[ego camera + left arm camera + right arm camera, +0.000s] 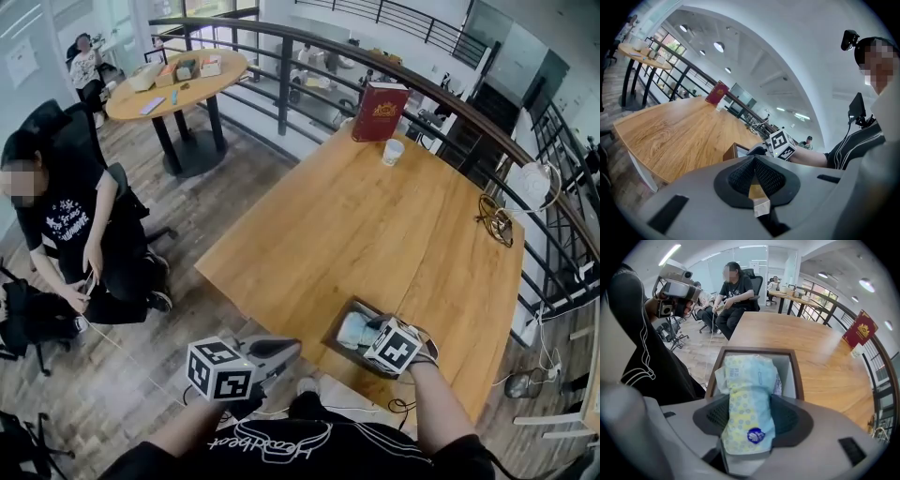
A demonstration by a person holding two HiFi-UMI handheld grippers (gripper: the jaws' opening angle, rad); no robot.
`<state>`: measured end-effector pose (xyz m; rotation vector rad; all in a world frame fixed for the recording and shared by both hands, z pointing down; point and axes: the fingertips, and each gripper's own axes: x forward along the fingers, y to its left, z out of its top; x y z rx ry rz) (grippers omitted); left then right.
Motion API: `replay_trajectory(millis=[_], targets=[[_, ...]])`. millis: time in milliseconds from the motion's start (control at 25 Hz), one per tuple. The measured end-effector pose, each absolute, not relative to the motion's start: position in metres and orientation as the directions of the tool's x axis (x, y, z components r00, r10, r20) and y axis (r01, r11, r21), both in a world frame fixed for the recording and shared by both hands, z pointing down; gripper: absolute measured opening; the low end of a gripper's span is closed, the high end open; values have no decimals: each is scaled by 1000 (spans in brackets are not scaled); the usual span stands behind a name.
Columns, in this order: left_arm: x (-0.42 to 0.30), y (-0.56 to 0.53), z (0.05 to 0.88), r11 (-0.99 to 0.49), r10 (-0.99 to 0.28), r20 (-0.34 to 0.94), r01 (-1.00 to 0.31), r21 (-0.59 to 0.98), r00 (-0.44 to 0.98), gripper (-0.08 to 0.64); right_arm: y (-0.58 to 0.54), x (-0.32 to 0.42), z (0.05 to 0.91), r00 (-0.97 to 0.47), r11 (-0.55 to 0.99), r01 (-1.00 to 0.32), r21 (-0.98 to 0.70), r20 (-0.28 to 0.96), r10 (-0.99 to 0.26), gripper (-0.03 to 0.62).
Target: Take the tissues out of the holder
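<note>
The right gripper [749,420], low in the centre of its own view, has its jaws pressed on the middle of a soft blue-and-yellow tissue pack [749,380]. The pack pinches to a waist between them. Its far end seems to sit inside the open wooden holder [757,351] just above, so it looks gripped but not yet lifted out. The holder rests at the near edge of the desk [825,366], probably for easy reach. The left gripper [757,183], at lower left in the head view, hangs off the desk with its jaws clenched on nothing, likely held clear of the work.
</note>
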<state>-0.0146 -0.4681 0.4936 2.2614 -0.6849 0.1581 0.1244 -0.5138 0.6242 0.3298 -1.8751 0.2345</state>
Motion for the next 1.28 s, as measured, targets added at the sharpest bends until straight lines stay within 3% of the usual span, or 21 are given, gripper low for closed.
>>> replay_trajectory(millis=[440, 640, 1000, 1280], targets=[[-28, -432, 458, -606, -466, 278, -532, 591, 840, 14, -484, 134, 584, -338, 887, -450, 106, 899, -280, 207], [-38, -425, 438, -626, -507, 248, -550, 553, 826, 12, -474, 143, 543, -352, 822, -536, 190, 835, -422, 202], [-35, -386, 409, -671, -519, 166, -520, 529, 839, 13, -412, 126, 429, -476, 673, -709, 211, 561, -677, 198], [-50, -353, 400, -710, -504, 127, -494, 502, 854, 12, -351, 109, 412, -554, 618, -784, 50, 393, -734, 198]])
